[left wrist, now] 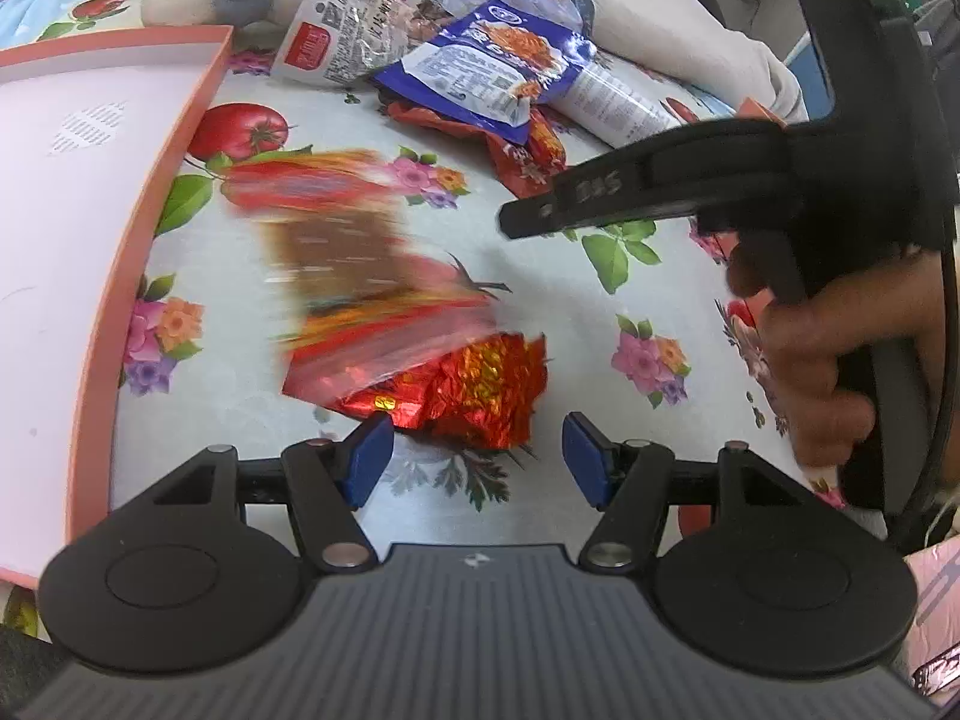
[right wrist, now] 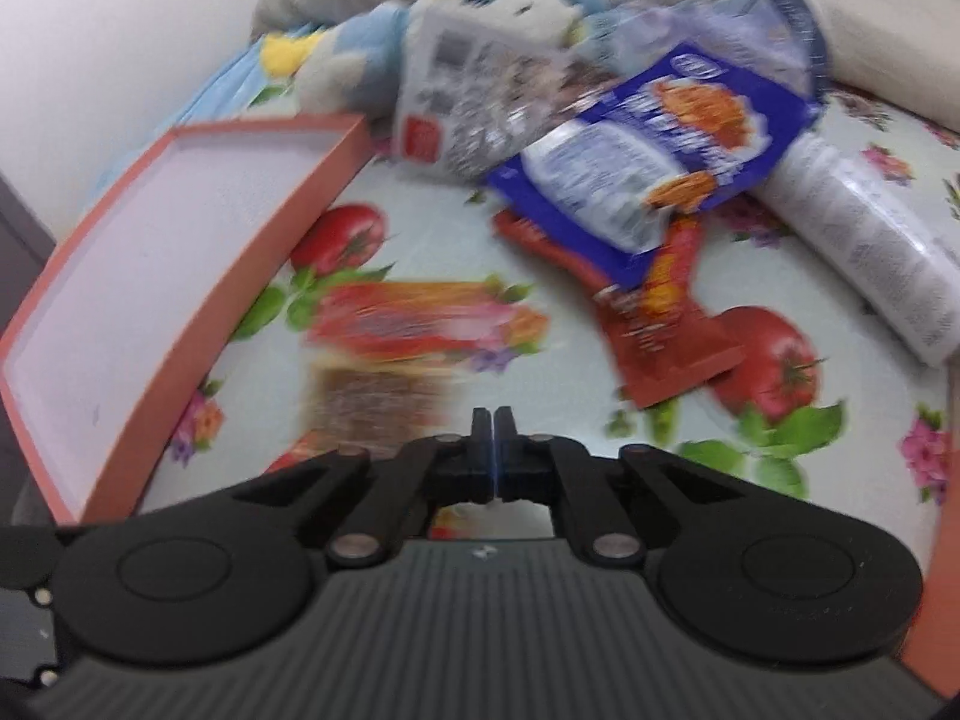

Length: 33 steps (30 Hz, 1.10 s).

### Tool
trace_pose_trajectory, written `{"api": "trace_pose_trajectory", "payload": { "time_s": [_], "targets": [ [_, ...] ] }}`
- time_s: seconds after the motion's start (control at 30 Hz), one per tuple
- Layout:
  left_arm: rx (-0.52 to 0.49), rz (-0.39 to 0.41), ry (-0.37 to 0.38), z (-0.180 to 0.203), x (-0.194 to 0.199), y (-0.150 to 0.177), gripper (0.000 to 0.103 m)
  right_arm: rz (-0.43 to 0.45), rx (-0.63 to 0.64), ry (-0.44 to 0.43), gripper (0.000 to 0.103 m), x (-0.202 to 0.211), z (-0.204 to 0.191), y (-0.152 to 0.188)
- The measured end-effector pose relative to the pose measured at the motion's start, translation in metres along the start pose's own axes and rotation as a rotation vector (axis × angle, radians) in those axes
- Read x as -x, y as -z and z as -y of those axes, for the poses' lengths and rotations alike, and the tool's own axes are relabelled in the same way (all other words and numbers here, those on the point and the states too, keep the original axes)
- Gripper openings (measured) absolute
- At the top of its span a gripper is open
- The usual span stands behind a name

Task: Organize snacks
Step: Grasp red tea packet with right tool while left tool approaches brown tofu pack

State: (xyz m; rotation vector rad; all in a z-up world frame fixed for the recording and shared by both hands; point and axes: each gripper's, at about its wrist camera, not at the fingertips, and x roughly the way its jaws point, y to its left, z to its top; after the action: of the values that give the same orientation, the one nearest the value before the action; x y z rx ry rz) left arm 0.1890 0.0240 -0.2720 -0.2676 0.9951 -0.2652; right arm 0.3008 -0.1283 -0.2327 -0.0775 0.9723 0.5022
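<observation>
Your left view alone shows the crinkled red-and-gold foil snack packet (left wrist: 474, 387) lying just ahead of your left tool (left wrist: 477, 459), whose blue pads stand wide apart with nothing between them. It also shows your right hand (left wrist: 822, 360) at 3 o'clock. Your right view shows your right tool (right wrist: 493, 420) with its pads pressed together, empty. A blurred red packet with a brown window (right wrist: 384, 372) lies at 10 o'clock of it. The surface is a floral, tomato-printed cloth (left wrist: 576, 312); an orange-rimmed white tray (left wrist: 60, 192) sits at 9 o'clock, and a blue-and-white snack bag (left wrist: 498, 72) tops the pile at 12.
</observation>
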Motion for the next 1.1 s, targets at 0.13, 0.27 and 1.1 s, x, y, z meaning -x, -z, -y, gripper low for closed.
{"api": "trace_pose_trajectory", "payload": {
  "time_s": [0.13, 0.27, 1.1],
  "targets": [
    [-0.019, -0.002, -0.008, 0.004, 0.000, 0.001, 0.068, -0.003, -0.049, -0.009, 0.003, 0.007, 0.018, 0.005],
    [-0.005, 0.010, -0.015, 0.002, 0.006, -0.001, 0.068, 0.009, -0.061, -0.049, 0.006, 0.017, 0.020, 0.014],
    [0.158, -0.040, -0.229, -0.027, -0.005, -0.071, 0.090, 0.070, 0.237, -0.316, 0.078, 0.036, -0.013, 0.055]
  ]
}}
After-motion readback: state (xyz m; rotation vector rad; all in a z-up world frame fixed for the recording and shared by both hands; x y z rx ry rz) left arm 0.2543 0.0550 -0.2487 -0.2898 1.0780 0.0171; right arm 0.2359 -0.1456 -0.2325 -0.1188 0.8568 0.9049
